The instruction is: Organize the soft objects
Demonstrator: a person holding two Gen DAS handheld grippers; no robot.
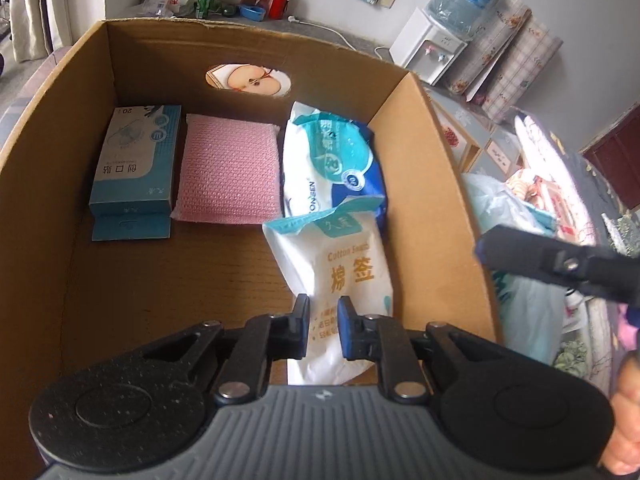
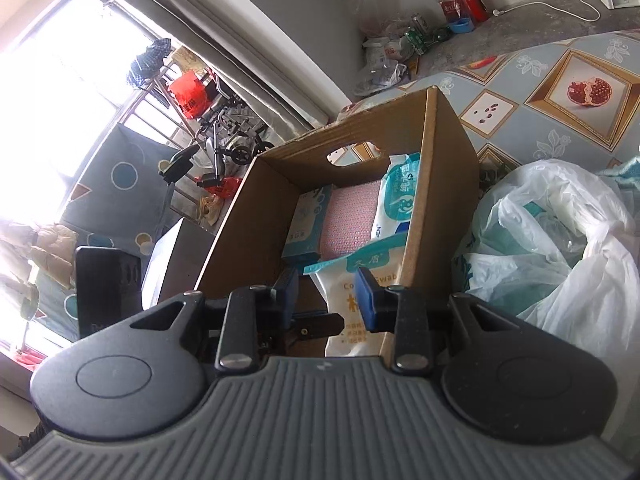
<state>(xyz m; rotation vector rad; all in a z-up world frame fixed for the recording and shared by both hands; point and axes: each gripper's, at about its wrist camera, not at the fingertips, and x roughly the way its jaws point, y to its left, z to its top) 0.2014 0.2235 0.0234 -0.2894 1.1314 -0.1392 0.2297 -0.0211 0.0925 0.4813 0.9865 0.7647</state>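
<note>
Cardboard box (image 1: 440, 168), open-topped, brown, with an oval hand-hole in its far wall; it stands on a patterned cloth (image 2: 560, 92) printed with framed fruit pictures. Contents, along the far wall from left to right: a teal carton (image 1: 134, 160) marked "20" with Chinese characters, its end flap hanging open; a pink textured sponge pad (image 1: 228, 172), lying flat and touching the carton's side; a pack of wet wipes (image 1: 332, 168), white and blue, with the partial lettering "ONSEN" on its edge. Nearer, overlapping the wipes' lower end: a white packet of cotton swabs (image 1: 352, 268), teal torn top, printed "Cotton Swabs" above two large orange characters (the smaller lines beneath are too fine to read). Left gripper (image 1: 324, 330): blue-padded jaws drawn close, a narrow gap showing, the swab packet's lower end seen in that gap; whether the pads press it cannot be told. Right gripper (image 2: 327, 298): jaws somewhat apart, nothing between them, hovering just outside the box's near right corner, where the left wrist view catches one of its dark fingers. Outside the box, right: a heap of white plastic bags (image 2: 560, 240), contents hidden. Far floor: cans, a red flask, a blue bowl, all too small to read. Water dispenser (image 1: 436, 44), top bottle cut by the frame edge.
</note>
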